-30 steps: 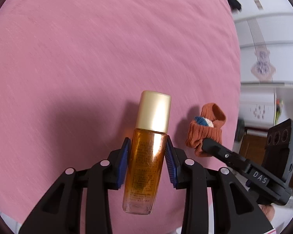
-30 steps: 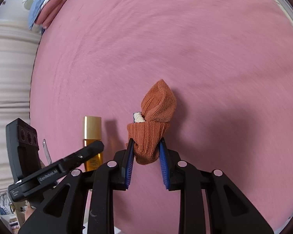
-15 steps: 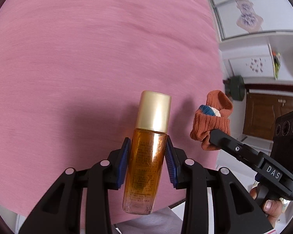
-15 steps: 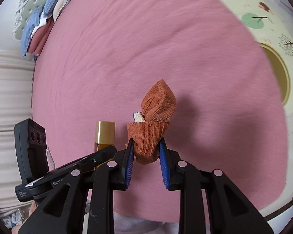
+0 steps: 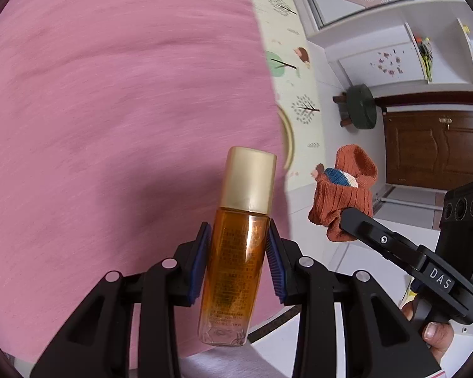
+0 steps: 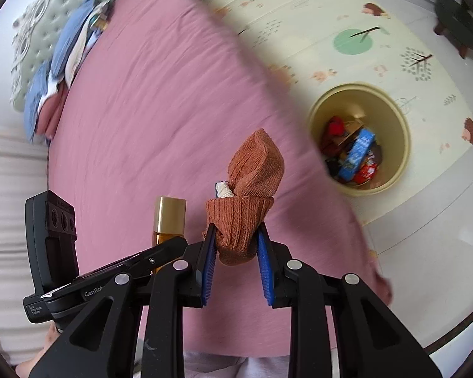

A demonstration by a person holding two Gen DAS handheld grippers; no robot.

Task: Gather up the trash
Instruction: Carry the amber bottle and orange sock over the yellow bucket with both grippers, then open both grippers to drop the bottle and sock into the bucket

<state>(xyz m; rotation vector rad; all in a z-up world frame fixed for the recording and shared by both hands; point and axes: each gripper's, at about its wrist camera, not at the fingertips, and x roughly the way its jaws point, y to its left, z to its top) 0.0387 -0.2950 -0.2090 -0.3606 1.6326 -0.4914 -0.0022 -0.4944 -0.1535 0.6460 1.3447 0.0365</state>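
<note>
Both hands have swung off the pink bed (image 6: 160, 132) toward the yellow bin (image 6: 403, 157) (already part full), left gripper (image 5: 238, 261) clamping the amber bottle (image 5: 236, 252), right gripper (image 6: 236, 258) clamping the rolled orange sock (image 6: 246, 208), so dropping comes next.

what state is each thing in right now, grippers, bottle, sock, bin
left gripper: shut on the bottle
amber glass bottle with gold cap: capped, held above the pink bedcover
right gripper: shut on the sock
rust-orange balled sock: rolled up, held in the air
round cream bin: open, partly filled with wrappers, standing on the play mat
</note>
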